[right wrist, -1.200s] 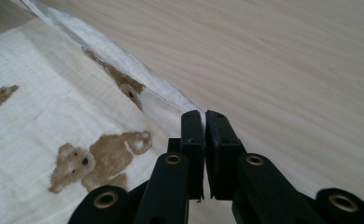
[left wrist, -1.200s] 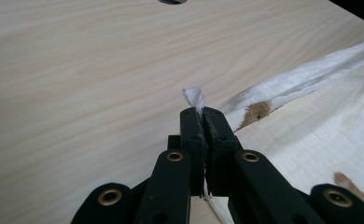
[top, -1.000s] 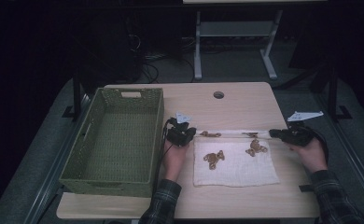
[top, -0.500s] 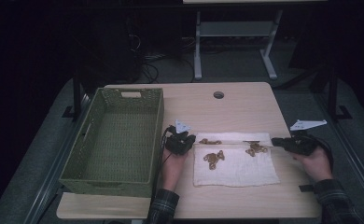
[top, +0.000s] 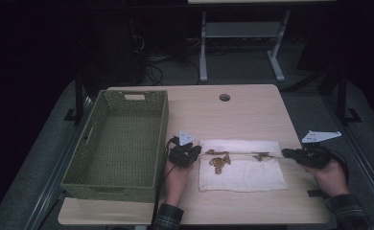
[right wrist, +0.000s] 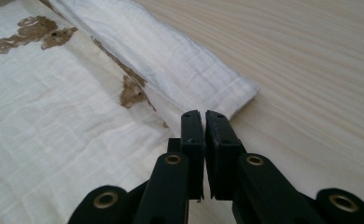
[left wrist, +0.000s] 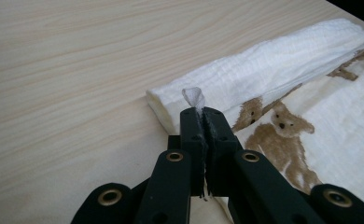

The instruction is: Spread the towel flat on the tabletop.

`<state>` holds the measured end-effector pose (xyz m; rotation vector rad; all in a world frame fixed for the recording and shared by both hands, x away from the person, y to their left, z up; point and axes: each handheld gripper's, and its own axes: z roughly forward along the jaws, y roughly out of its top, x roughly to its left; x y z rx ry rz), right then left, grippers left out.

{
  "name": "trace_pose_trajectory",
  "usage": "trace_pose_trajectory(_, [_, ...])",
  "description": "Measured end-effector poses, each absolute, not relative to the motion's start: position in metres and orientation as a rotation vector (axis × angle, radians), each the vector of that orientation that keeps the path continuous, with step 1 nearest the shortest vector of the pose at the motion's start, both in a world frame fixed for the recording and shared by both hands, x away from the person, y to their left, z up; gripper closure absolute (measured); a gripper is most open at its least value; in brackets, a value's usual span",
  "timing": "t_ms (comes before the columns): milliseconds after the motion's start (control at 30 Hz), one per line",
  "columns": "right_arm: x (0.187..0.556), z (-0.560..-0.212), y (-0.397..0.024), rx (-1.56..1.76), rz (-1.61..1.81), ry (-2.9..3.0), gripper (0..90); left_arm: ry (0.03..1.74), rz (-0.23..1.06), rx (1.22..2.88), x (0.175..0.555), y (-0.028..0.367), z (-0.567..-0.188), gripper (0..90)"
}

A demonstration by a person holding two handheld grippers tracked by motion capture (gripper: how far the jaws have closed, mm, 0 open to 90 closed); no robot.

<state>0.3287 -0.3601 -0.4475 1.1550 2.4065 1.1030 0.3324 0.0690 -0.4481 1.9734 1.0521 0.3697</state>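
A white cloth [top: 242, 175] printed with brown bears lies on the wooden table, its far part folded over toward the near side. My left gripper [top: 198, 154] is shut on the cloth's left corner; a small tuft of fabric [left wrist: 193, 97] sticks out past the closed left gripper [left wrist: 202, 113]. At the cloth's right end, my right gripper [top: 285, 153] holds the other corner of the same edge. Its jaws are closed in the right gripper [right wrist: 203, 115] view, with the cloth [right wrist: 68, 107] running in under them. The held edge stretches taut between both grippers.
A green woven basket [top: 160, 139], empty, stands on the table's left part, close to my left hand. A round cable hole [top: 224, 97] sits near the table's far edge. Bare wood lies beyond the cloth; a desk frame stands on the floor behind.
Both grippers have moved toward the table's near edge, drawing the cloth's held edge over the bears. The folded strip behind them has grown wider.
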Motion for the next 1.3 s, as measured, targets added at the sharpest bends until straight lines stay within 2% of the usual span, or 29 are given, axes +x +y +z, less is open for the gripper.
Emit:
trace_pose_trajectory(767, [0.287, -0.439, -0.364, 1.102, 1.142, 2.396, 85.7, 1.023, 0.362, 1.945, 0.291, 0.073, -0.428, 87.3])
trace_pose_trajectory(1300, [0.262, -0.442, -0.362, 1.094, 1.15, 2.433, 85.6, 1.024, 0.354, 1.976, 0.26, 0.075, -0.429, 87.4])
